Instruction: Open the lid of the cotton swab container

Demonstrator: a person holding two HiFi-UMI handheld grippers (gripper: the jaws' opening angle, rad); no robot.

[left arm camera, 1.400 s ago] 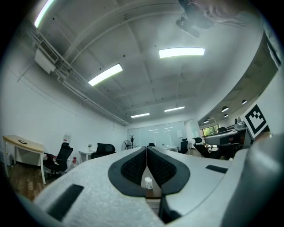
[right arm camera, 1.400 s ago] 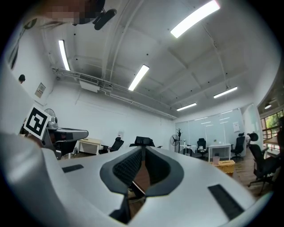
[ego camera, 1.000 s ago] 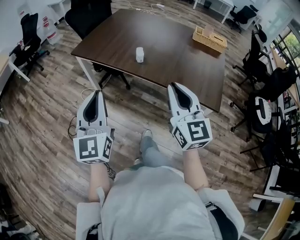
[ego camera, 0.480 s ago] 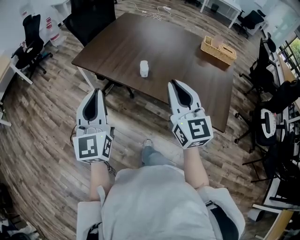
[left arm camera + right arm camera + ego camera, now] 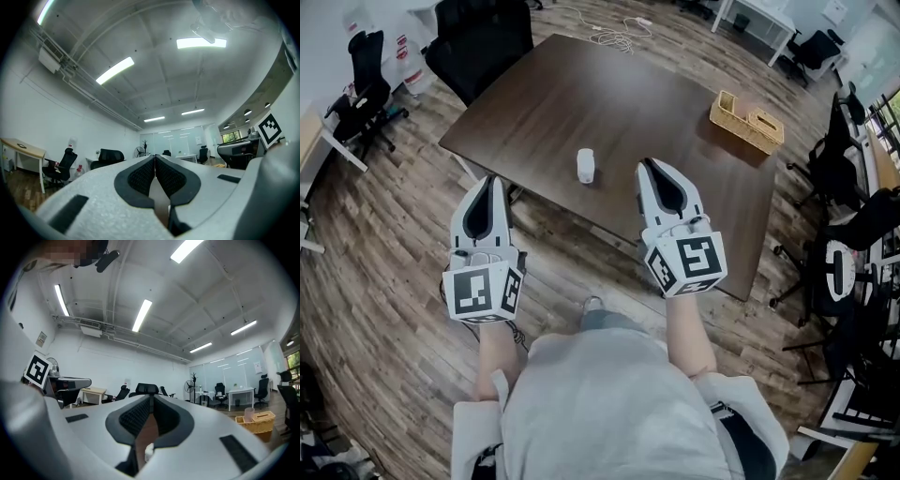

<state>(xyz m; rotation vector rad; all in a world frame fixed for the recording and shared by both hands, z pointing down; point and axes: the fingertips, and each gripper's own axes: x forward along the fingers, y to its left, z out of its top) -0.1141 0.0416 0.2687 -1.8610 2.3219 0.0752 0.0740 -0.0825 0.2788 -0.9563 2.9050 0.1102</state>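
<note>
The cotton swab container is a small white tub with its lid on, standing on the dark wooden table near its front edge. My left gripper is shut and empty, held over the floor just short of the table's front left corner. My right gripper is shut and empty too, its tip over the table edge just right of the container. In the right gripper view the container shows as a small white shape behind the shut jaws. The left gripper view shows only shut jaws and the room.
A wicker basket sits at the table's far right; a white cable lies at its far edge. A black office chair stands at the table's far left, more chairs to the right. Wooden floor lies underfoot.
The table and container have come nearer and lower in the head view as the person steps toward them. The right gripper tip now reaches over the table edge. Both grippers stay shut.
</note>
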